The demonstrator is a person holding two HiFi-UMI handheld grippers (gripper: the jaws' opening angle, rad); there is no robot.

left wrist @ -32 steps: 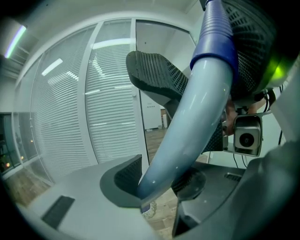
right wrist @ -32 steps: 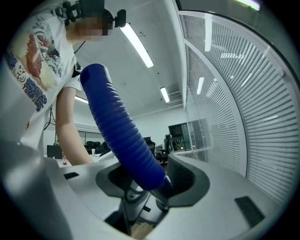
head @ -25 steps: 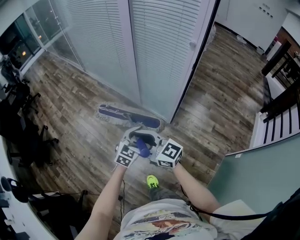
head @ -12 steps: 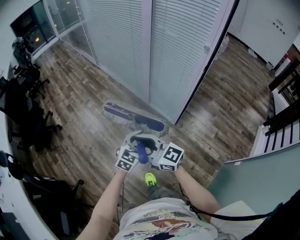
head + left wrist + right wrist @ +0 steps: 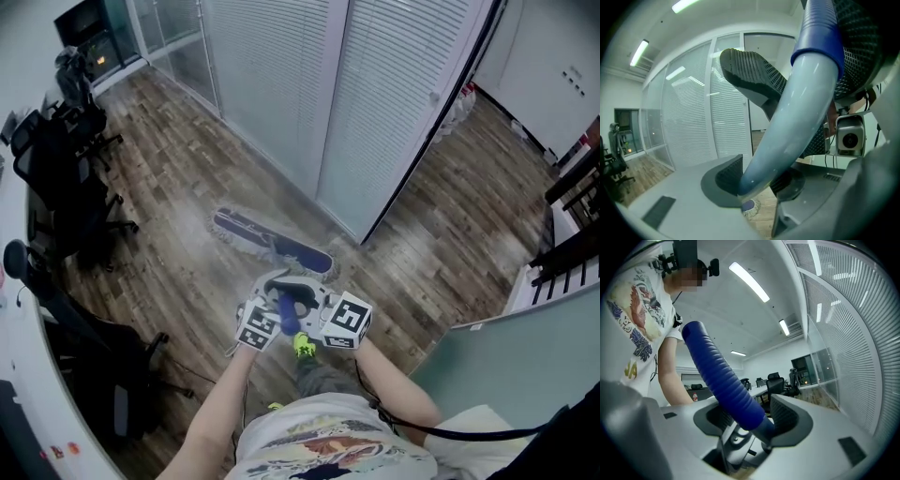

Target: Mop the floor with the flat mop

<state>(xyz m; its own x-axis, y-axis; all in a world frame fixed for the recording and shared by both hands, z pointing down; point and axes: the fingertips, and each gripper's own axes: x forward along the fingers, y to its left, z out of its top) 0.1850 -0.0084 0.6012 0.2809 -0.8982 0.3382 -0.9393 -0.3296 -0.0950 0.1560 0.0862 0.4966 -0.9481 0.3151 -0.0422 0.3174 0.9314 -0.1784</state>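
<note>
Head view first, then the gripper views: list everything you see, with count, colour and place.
mop head: one, blue with pale fringe, on floor near blinds
mop handle: one, blue grip, between both grippers
floor: one, brown wood, throughout
blinds: several panels, white, top
office chairs: several, black, left edge
shoe: one clear, yellow-green, under the grippers
left gripper: one, grey, shut on the mop handle
right gripper: one, grey, jaws just opened slightly, pads on the mop handle

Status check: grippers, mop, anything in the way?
Left gripper clamped on mop pole. Right gripper on blue grip, jaws just eased wider. Mop head flat on wood floor near blinds wall. Office chairs at left, apart from it.
</note>
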